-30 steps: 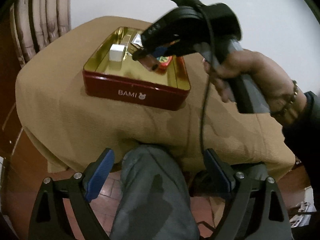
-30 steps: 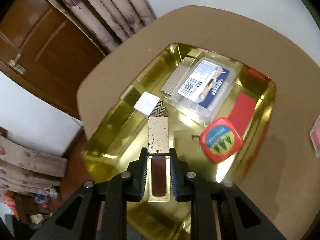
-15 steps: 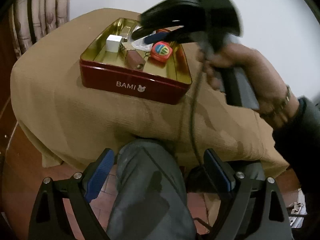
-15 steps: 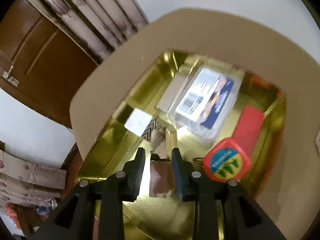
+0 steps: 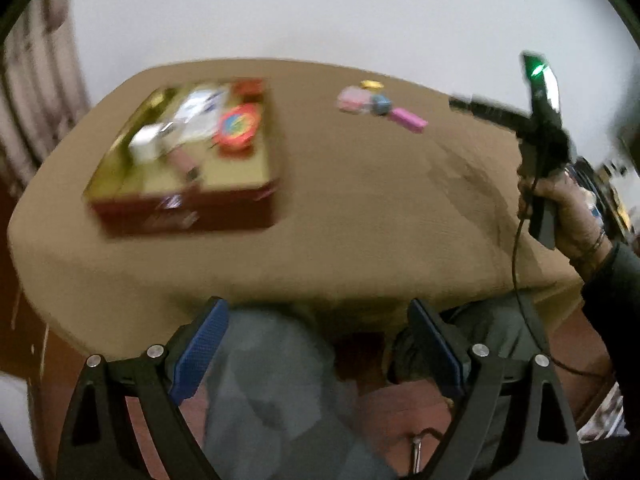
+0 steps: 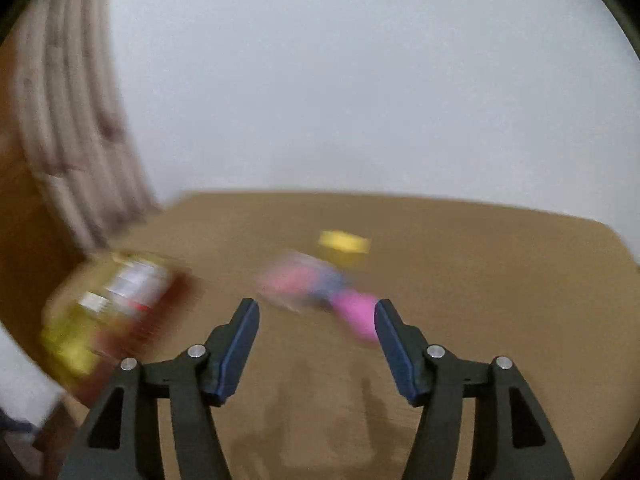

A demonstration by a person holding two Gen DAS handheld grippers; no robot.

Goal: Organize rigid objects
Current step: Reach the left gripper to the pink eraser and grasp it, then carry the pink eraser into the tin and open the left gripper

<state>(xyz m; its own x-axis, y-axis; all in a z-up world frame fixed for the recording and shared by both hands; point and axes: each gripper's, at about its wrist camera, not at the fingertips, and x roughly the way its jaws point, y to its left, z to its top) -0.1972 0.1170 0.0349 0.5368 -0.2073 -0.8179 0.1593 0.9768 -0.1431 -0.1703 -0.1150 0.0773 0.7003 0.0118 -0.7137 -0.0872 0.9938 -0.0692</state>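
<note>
The right gripper (image 6: 316, 344) has left the tin (image 5: 182, 160) — its fingers are spreading, nothing between them — and now faces the loose pink item (image 6: 356, 314) on the counter (image 6: 480, 280), likely next, while the left gripper (image 5: 320, 354) has its fingers spread wide, holding nothing.

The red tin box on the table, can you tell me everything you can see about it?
The red tin box is a shallow, open, roughly square box, dark red outside with pale lettering on its front wall, too blurred to read, and shiny gold inside. It sits flat on the tan tablecloth, toward its left side. Inside lie a small white block, a round red-and-blue thing, a clear packet and a brownish bar. No gripper touches it.
</note>
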